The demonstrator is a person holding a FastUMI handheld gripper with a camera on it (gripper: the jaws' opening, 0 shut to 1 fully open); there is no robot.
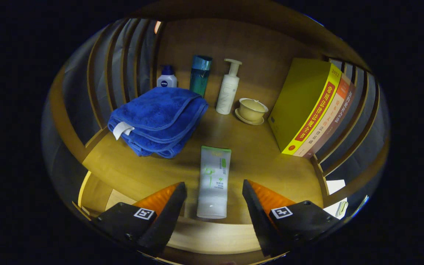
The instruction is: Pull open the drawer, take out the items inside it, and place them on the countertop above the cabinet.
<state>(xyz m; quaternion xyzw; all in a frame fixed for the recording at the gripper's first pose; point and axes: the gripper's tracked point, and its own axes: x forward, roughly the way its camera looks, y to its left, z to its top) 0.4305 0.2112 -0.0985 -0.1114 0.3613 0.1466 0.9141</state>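
The gripper (pixel 214 191) has its fingers spread apart with a clear tube (pixel 213 182) lying flat on the countertop (pixel 142 169) between them, touched by neither finger, so this looks like the placing step with the tube just set down. Beyond it sit a folded blue towel (pixel 158 119), three bottles (pixel 200 73), a small cup on a saucer (pixel 251 109) and a row of books (pixel 307 106). Next, I judge, the gripper should back off without nudging the tube and go down to the drawer for anything left inside.
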